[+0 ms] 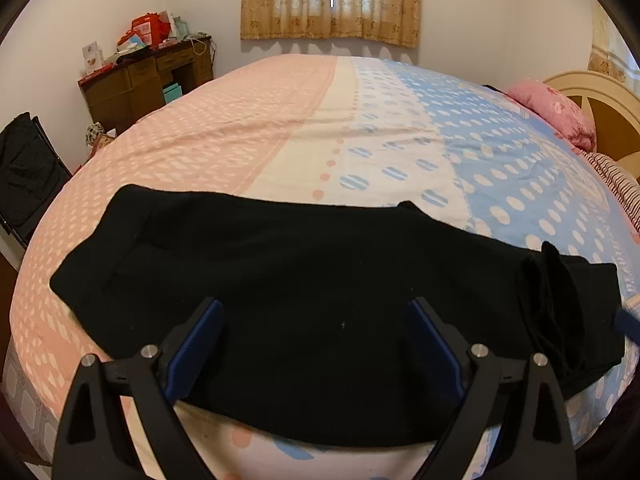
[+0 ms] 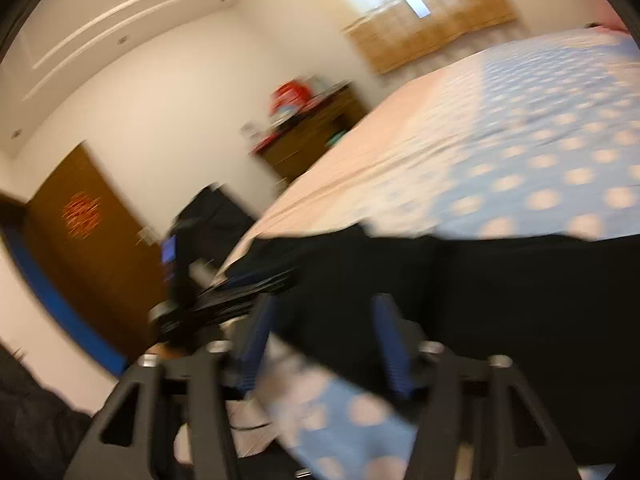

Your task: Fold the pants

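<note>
Black pants (image 1: pixel 304 280) spread on bed (image 1: pixel 280 120), left tool (image 1: pixel 316 312) open above

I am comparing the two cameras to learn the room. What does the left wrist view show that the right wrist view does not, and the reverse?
Only the left wrist view shows the pink pillow, the headboard and the whole black pants lying flat, with the left gripper open above them.

Only the right wrist view, which is blurred, shows the brown door, the ceiling and the right gripper, open.

Both show the bed, the pants, the cluttered wooden desk and the curtains.
</note>
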